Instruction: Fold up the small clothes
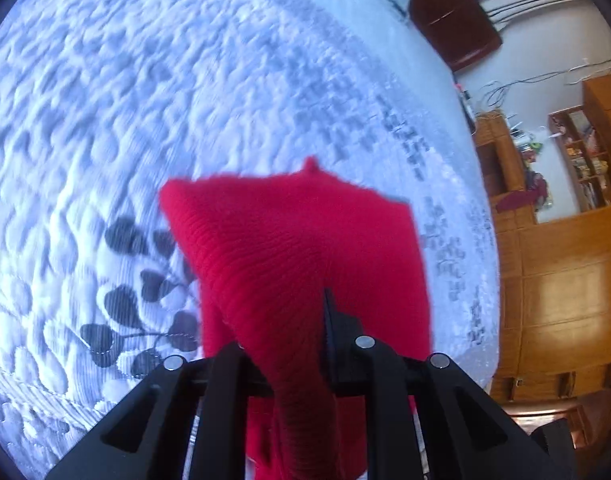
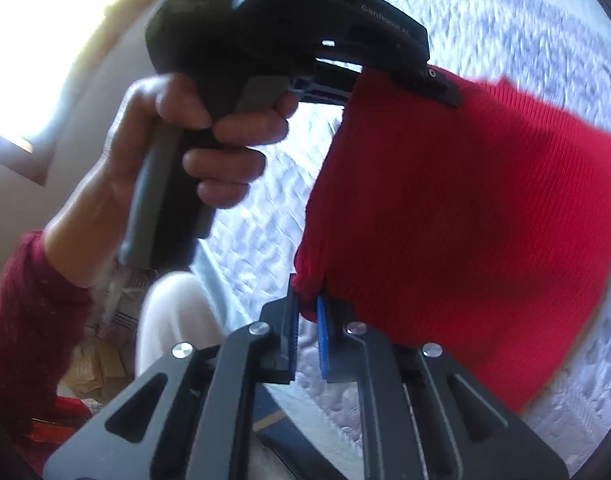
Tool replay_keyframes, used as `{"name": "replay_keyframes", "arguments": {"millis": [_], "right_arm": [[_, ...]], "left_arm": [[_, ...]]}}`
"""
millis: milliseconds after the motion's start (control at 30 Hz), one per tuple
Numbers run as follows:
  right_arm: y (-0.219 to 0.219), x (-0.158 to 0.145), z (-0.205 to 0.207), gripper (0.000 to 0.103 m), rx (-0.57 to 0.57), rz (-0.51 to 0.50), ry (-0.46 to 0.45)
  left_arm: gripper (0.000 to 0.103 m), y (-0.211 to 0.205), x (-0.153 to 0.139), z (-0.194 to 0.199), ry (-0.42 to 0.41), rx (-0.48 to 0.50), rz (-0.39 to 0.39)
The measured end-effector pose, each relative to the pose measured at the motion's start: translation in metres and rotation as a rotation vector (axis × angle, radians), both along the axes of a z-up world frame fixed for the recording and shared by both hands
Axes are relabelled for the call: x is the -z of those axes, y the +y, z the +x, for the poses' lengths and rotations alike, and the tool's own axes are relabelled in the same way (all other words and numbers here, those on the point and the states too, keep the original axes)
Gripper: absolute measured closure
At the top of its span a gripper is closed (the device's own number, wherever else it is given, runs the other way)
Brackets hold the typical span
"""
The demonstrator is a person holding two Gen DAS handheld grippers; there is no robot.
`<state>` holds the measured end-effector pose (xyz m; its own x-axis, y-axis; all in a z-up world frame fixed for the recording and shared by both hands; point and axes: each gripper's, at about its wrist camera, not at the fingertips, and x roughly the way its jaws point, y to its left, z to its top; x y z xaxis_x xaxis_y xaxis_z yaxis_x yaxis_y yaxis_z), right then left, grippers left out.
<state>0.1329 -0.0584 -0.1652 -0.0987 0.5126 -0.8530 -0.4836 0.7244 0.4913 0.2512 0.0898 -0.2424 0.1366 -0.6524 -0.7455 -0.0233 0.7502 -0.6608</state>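
While my left gripper [image 1: 289, 344] and right gripper [image 2: 305, 304] each pinch a corner of the red knit [image 2: 465, 208] above the bed [image 1: 145, 100] — I'd keep it taut, lowering evenly.

Left gripper [image 1: 301, 344] clamps red knit garment [image 1: 305, 240] above quilted bedspread [image 1: 145, 100].
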Motion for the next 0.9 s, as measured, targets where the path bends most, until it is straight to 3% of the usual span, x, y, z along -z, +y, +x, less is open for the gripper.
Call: {"name": "replay_keyframes", "arguments": {"millis": [133,167,333,433,600,700,833,900], "right_arm": [[-0.013,0.013,-0.008,0.087,-0.004,-0.014,0.050],[-0.017,0.010,-0.009,0.080,0.000,-0.004,0.050],[-0.073,-0.007,-0.011,0.073,0.100,0.012,0.022],[-0.115,-0.013,-0.012,0.073,0.209,-0.005,0.022],[-0.164,0.002,-0.012,0.073,0.332,-0.051,0.076],[-0.172,0.008,-0.011,0.073,0.360,-0.039,0.095],[-0.164,-0.003,-0.026,0.073,0.316,-0.071,0.010],[-0.159,0.000,-0.030,0.073,0.320,-0.036,0.053]], "left_arm": [[0.086,0.003,0.013,-0.004,-0.012,-0.002,-0.045],[0.084,0.006,0.013,-0.002,-0.013,-0.008,-0.057],[0.078,0.012,0.009,0.005,-0.014,-0.029,-0.067],[0.076,0.000,0.012,0.005,-0.006,0.009,0.011],[0.063,-0.004,0.006,-0.017,-0.015,0.022,0.010],[0.056,-0.002,-0.005,-0.045,-0.037,0.032,0.027],[0.051,0.001,-0.016,-0.080,-0.037,0.029,0.030],[0.051,0.002,-0.016,-0.096,-0.021,0.040,0.029]]}}
